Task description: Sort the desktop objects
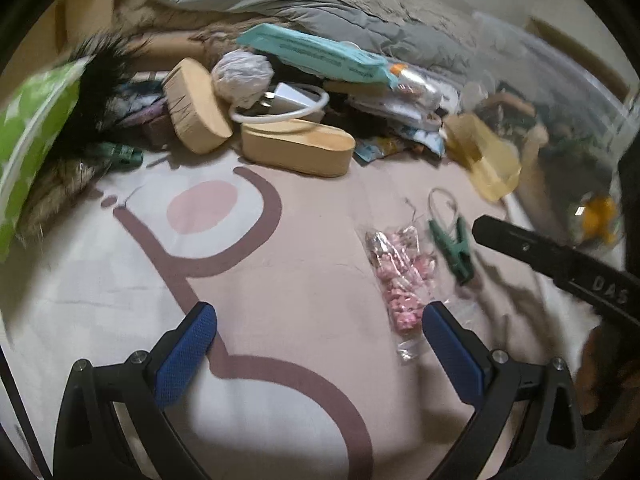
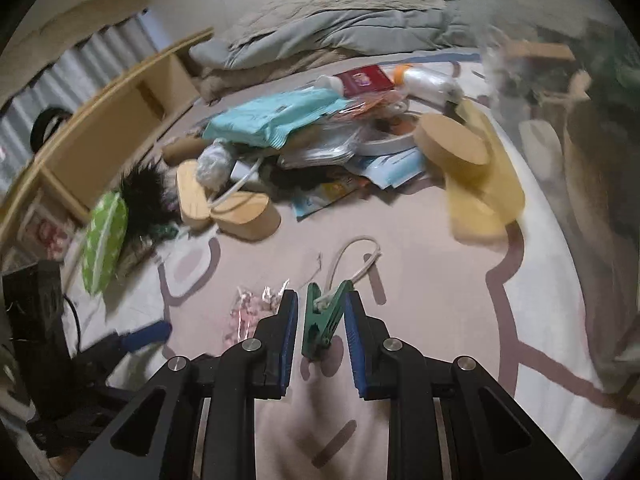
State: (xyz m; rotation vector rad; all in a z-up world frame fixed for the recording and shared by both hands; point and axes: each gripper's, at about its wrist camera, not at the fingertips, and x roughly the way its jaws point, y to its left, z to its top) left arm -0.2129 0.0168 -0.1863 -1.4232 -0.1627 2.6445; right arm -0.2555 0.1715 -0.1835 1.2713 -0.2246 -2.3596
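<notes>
Green plastic clothes peg [image 2: 323, 320] with its white cord loop sits pinched between the narrow blue pads of the right hand-held gripper [image 2: 321, 334] above the patterned bedsheet [image 2: 420, 240], seemingly for sorting, while the left hand-held gripper [image 1: 319, 354] gapes empty.

Two green clothes pegs showed: one [image 1: 454, 250] beside a single bag of pink sweets [image 1: 400, 276], one [image 1: 120, 155] by the black feathers [image 1: 98, 92]. Two tan oval boxes [image 1: 298, 148] [image 1: 196, 106] lay there.

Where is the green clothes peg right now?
Right wrist view: green clothes peg sits centre, between the right claw pads, just right of the pink bead packet.
</notes>
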